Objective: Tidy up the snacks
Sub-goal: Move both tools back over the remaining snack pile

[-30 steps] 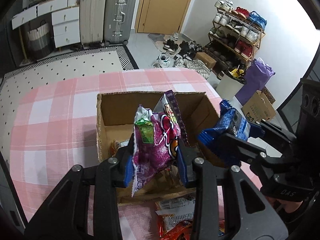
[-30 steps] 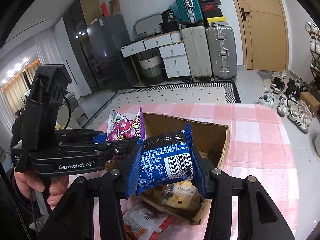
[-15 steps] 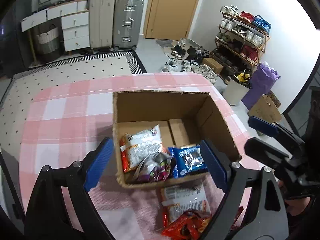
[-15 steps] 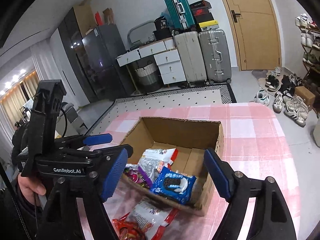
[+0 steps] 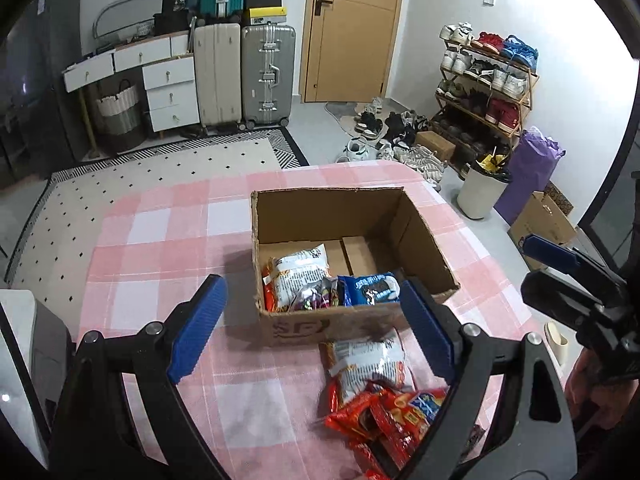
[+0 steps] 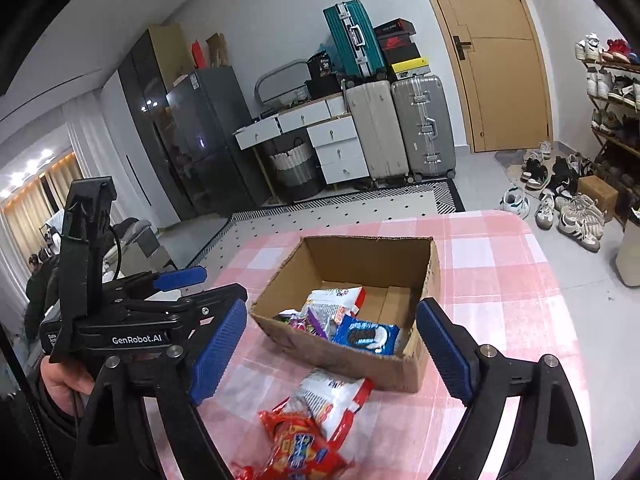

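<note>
Left wrist view: the left tongs stand wide apart and empty, the right tongs still spreading, nothing between them. Snack packets lie inside the cardboard box; more packets lie before it on the pink-checked tabletop.

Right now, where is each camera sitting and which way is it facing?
Left wrist: on the left claw, looking forward and down over the pink checked table at the cardboard box; its own two open fingers show, and the right claw at the right edge.
Right wrist: on the right claw, facing the same box from its other side; its jaws are opening, empty; the left claw and the hand holding it show at left.
Shared: the box, blue cookie pack, red packets, suitcases, door.
</note>
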`<state>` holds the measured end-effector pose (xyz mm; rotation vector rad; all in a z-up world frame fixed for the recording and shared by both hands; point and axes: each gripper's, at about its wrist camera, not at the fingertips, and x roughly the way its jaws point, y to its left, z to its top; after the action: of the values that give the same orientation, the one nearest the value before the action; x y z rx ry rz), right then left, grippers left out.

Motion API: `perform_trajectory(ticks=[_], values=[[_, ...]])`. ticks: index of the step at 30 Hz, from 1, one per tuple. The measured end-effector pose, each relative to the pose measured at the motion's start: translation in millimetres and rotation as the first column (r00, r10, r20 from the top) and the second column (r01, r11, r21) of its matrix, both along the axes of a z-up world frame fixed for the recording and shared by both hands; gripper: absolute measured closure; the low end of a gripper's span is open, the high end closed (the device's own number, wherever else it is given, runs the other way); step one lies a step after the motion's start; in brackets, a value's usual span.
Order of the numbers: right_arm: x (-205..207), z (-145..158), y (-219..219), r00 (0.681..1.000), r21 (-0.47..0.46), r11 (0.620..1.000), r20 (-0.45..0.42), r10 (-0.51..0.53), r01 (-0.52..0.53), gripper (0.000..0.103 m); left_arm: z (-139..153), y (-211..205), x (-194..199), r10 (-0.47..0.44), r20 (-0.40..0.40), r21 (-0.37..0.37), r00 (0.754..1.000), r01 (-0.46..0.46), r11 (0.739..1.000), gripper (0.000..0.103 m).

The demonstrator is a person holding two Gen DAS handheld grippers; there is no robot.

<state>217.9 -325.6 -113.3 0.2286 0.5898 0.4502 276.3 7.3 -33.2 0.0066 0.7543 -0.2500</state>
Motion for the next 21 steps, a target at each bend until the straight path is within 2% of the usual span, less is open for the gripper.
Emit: perform_trajectory(ticks=[5, 8, 12, 21], values=[[-28, 8, -6, 1.0, 0.014, 1.0, 0.005, -0.021, 0.021, 0.011, 10, 0, -32, -0.001, 0.025, -0.012, 1.0, 0.001, 1.0, 0.007], [-43, 9, -10, 0.999, 0.019, 0.999, 0.012, -0.03, 0.029, 0.01, 18, 2, -56, 0.009, 0.059, -0.041, 0.998, -0.007, 0.999, 0.004], [-68, 6, -14, 0.999, 0.023, 0.999, 0.015, -0.037, 0.037, 0.007, 23, 0, -87, 0.01, 0.087, -0.041, 0.996, -0.006, 0.999, 0.002], [-111, -5, -21, 0.999, -0.004, 0.999, 0.016, -0.04, 0.04, 0.006, 13, -1, -137, 0.017, 0.067, -0.072, 0.998, -0.012, 0.997, 0.001]])
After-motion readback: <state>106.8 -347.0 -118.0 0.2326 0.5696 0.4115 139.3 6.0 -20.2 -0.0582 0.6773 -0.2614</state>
